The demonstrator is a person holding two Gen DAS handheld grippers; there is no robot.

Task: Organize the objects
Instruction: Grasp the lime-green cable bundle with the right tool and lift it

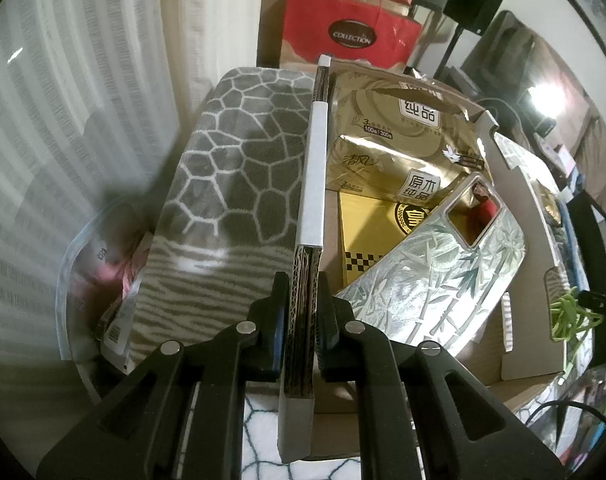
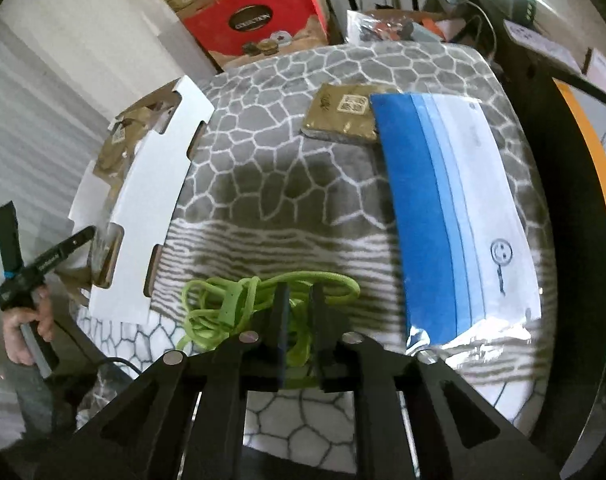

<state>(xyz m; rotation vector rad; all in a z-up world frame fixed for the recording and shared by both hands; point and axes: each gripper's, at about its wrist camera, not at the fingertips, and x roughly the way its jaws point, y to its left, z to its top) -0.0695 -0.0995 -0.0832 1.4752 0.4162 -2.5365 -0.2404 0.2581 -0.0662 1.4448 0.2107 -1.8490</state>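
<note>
The green cord (image 2: pixel 243 312) sits in a loose tangle on the patterned blanket over the surface (image 2: pixel 303 168), near its front edge, and the right gripper (image 2: pixel 299 320) has its jaws pinched narrow on a strand or two of it. So I'd bet a lift drags only part of the bundle, with loops trailing or snagging. The left gripper (image 1: pixel 303 312) is clamped on the cardboard box wall (image 1: pixel 317 152), and if that grip slips the box (image 2: pixel 143 208) could shift just when the cord goes in.
</note>
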